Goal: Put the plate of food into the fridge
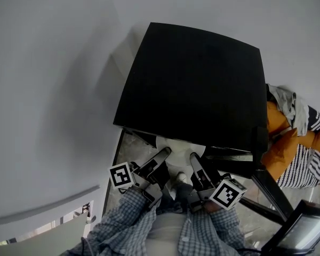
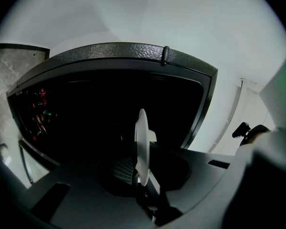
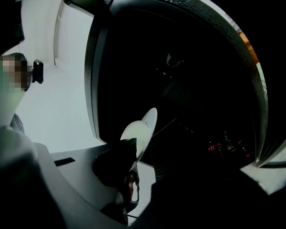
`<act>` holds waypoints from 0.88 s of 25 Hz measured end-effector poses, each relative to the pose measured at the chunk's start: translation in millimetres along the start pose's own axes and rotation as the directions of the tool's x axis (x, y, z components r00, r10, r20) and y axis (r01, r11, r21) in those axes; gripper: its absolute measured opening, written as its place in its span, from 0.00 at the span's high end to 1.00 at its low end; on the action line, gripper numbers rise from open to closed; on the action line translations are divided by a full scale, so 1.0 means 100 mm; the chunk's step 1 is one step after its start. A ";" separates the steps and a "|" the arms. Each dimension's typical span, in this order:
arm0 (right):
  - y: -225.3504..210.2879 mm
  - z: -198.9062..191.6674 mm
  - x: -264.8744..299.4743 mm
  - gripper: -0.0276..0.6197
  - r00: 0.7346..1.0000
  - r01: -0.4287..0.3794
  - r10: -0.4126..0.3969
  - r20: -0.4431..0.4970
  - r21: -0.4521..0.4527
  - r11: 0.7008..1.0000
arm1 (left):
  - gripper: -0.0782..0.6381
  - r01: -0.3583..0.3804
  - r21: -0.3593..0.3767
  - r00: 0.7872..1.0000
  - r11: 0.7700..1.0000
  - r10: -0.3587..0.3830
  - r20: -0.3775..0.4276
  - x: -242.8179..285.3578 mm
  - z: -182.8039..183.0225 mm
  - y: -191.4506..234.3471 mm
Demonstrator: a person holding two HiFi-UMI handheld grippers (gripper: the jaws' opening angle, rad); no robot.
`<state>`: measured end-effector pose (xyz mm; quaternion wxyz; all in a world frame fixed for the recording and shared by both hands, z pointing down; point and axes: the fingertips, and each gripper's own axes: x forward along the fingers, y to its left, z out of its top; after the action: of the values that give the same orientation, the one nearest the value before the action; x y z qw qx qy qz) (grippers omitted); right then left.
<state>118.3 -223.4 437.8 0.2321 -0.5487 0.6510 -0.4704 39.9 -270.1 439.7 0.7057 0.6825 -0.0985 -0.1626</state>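
Left tongs and right tongs each pinched on opposite rims of the white plate. Plate held level at the open fridge mouth, just under its black top. Food not visible in any view. Risks: thin rim grips might slip if the two sides moved unevenly, and a tilt would spill the food. With the interior dark, the plate edge could knock the frame.

The white plate sits level, half inside the black fridge (open, its interior dark).
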 end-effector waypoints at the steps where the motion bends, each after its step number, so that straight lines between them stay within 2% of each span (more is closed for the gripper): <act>1: -0.02 0.00 0.00 0.82 1.000 0.010 -0.010 0.004 0.010 1.000 | 0.81 0.002 0.007 1.000 1.000 -0.002 -0.005 0.03 0.01 0.01; 7: -0.12 -0.04 0.03 0.82 0.999 0.042 -0.043 0.009 0.086 0.995 | 0.81 0.000 -0.001 1.000 1.000 0.000 0.024 0.15 0.07 0.12; 12: -0.13 -0.11 0.06 0.82 1.000 0.026 -0.026 0.002 0.156 0.987 | 0.81 -0.006 0.007 1.000 1.000 0.006 0.031 0.24 0.11 0.16; 22: -0.09 -0.22 0.26 0.82 0.999 -0.037 0.043 -0.024 0.211 0.977 | 0.81 -0.023 0.019 0.998 1.000 0.022 0.052 0.39 0.12 0.27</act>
<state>97.3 -239.6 461.1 0.2891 -0.5010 0.6118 -0.5396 74.1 -294.8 464.4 0.6980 0.6839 -0.1260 -0.1711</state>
